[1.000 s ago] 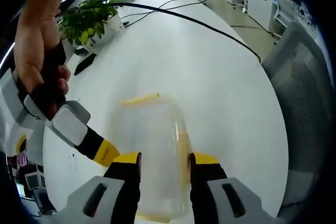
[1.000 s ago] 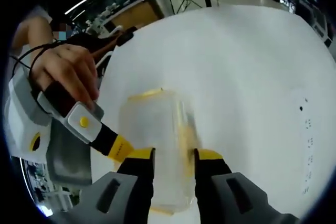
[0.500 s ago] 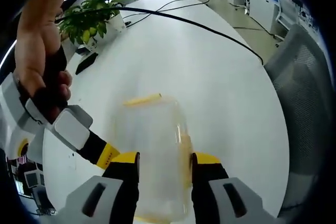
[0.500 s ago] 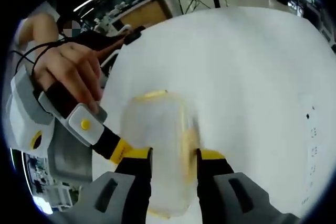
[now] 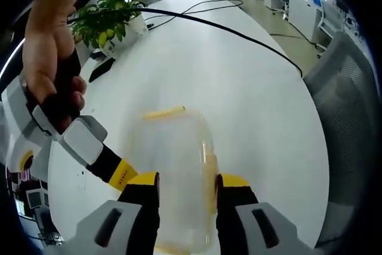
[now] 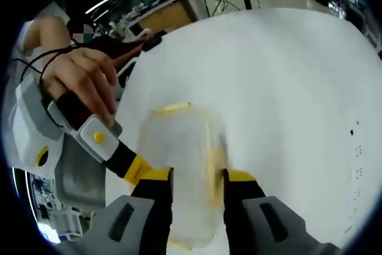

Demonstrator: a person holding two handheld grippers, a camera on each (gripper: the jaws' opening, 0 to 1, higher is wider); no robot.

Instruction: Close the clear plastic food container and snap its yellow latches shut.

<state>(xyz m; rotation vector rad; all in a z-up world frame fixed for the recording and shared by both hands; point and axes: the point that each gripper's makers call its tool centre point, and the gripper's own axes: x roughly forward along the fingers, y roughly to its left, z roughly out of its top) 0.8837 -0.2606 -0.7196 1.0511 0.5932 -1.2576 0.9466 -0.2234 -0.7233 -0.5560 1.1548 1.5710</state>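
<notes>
White oval worktop [image 5: 239, 88] carries the clear rectangular plastic food container [image 5: 176, 165] near its near edge. Lid appears seated on the box. Yellow latch at the container's far end [image 5: 162, 113] lies flat along the rim; yellow latch on its long side [image 5: 210, 168] sits against the wall. Whether either has clicked home cannot be told. Judged: closing done, latch snapping under way or left.

Left gripper [image 5: 182, 186]: fingers straddle the container's near end, spread about its width, pressing its sides. Right gripper [image 6: 194, 180]: fingers likewise bracket the container [image 6: 179, 165]. A hand [image 6: 83, 82] grips the other tool's handle, left of the container.
</notes>
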